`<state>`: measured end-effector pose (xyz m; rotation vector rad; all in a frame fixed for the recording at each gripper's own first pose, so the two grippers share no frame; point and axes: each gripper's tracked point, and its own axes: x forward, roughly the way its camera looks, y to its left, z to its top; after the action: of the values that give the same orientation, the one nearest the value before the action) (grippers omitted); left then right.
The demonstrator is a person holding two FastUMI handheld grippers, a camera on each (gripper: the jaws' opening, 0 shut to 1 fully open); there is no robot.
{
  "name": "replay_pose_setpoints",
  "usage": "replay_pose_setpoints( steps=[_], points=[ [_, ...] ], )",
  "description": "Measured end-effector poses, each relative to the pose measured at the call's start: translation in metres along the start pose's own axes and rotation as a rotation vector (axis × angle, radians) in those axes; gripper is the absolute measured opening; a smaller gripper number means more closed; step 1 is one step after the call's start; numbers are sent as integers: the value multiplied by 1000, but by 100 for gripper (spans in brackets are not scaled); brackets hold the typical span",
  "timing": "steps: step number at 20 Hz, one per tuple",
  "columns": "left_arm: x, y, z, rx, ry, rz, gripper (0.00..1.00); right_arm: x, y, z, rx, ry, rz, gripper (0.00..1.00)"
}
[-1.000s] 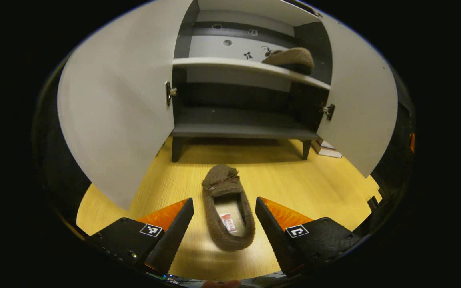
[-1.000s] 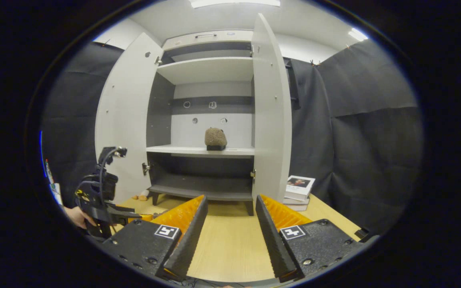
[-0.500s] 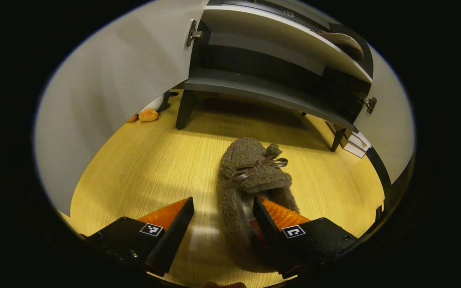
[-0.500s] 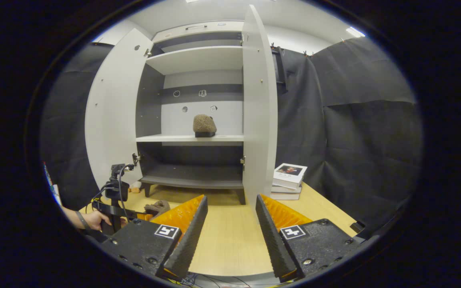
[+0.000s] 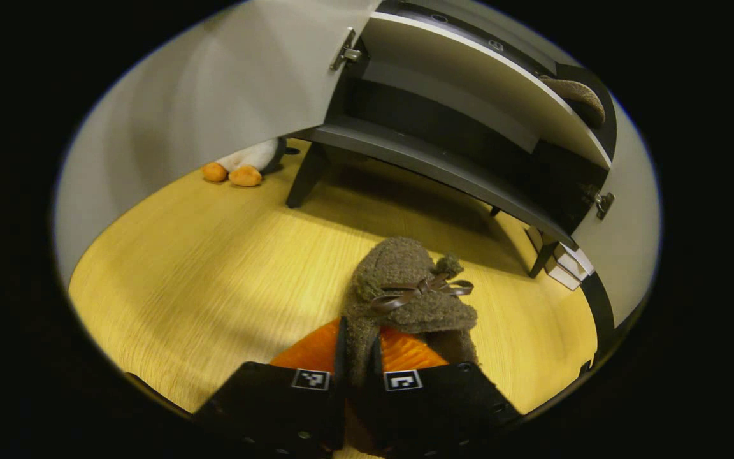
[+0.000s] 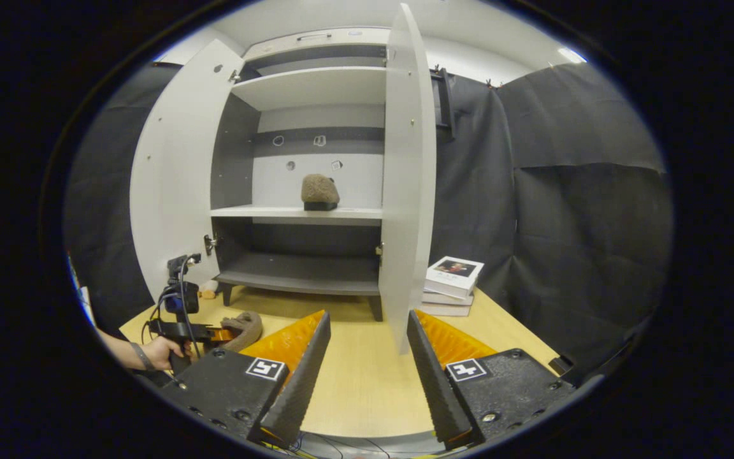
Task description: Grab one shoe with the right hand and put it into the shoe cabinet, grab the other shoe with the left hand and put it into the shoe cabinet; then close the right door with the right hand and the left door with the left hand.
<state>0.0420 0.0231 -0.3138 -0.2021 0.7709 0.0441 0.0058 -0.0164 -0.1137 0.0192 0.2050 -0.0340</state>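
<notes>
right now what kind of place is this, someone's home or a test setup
Likely a staged recording booth, not a home: black cloth walls enclose a small shoe cabinet standing on a wooden tabletop, with a stack of books beside it and a hand-held left gripper at work.

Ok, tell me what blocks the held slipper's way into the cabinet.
Nothing visible does. The fuzzy brown slipper is clamped in the left hand-held gripper, both white cabinet doors stand open, and the dark lower shelf is bare.
</notes>
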Motion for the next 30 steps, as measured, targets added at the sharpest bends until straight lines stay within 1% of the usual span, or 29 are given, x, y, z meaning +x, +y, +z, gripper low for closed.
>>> replay_pose_setpoints(
  steps=[1, 2, 4, 6, 7, 9, 11, 14, 15, 17, 18, 20, 21, 22, 23, 24, 25, 26, 27, 29, 30],
  points=[
    [-9, 2, 0, 9, -7, 25, 8, 1, 2, 0, -3, -2, 10, 78],
    [-19, -5, -2, 9, -21, 41, 5, 2, 5, 1, -7, -3, 21, 78],
    [-51, -15, 7, 29, -77, 52, 4, 3, 9, 2, -18, -5, 37, 78],
    [-96, -34, 26, 91, -140, 49, 4, 4, 13, 3, -24, -6, 48, 78],
    [-119, -46, 41, 114, -178, 34, 3, 4, 14, 2, -26, -8, 53, 78],
    [-163, -79, 87, 129, -280, -25, 4, 5, 18, 4, -30, -13, 64, 78],
    [-197, -118, 147, 118, -371, -95, 3, 5, 23, 6, -30, -19, 77, 78],
    [-219, -165, 243, 66, -451, -165, 3, 3, 29, 9, -27, -33, 94, 78],
    [-218, -177, 272, 93, -455, -166, 3, 2, 30, 8, -23, -36, 99, 78],
    [-208, -183, 328, 165, -453, -83, 3, 1, 30, 10, -11, -40, 97, 78],
    [-200, -188, 351, 160, -444, -76, 3, 0, 29, 13, -6, -48, 95, 78],
    [-173, -204, 381, 98, -365, -120, 3, -2, 21, 20, -4, -76, 69, 78],
    [-158, -214, 388, 79, -304, -147, 4, -3, 18, 24, -1, -87, 58, 78],
    [-142, -211, 389, 52, -265, -158, 3, -3, 15, 27, 8, -95, 51, 78],
    [-140, -194, 376, 18, -223, -145, 4, -2, 14, 28, 21, -99, 47, 78],
    [-120, -215, 390, -8, -190, -126, 4, -1, 12, 29, 32, -100, 42, 78],
    [-119, -210, 392, -13, -180, -97, 4, 0, 10, 30, 39, -100, 35, 80],
    [-111, -202, 396, -6, -180, -56, 4, 0, 8, 31, 46, -102, 31, 78],
    [-97, -197, 400, -1, -178, -25, 4, -1, 7, 31, 50, -101, 28, 78],
    [-82, -198, 399, -26, -143, -26, 4, 0, 3, 27, 49, -91, 16, 78],
    [-78, -198, 397, -43, -125, -27, 4, 0, 2, 24, 50, -85, 11, 80]
  ],
)
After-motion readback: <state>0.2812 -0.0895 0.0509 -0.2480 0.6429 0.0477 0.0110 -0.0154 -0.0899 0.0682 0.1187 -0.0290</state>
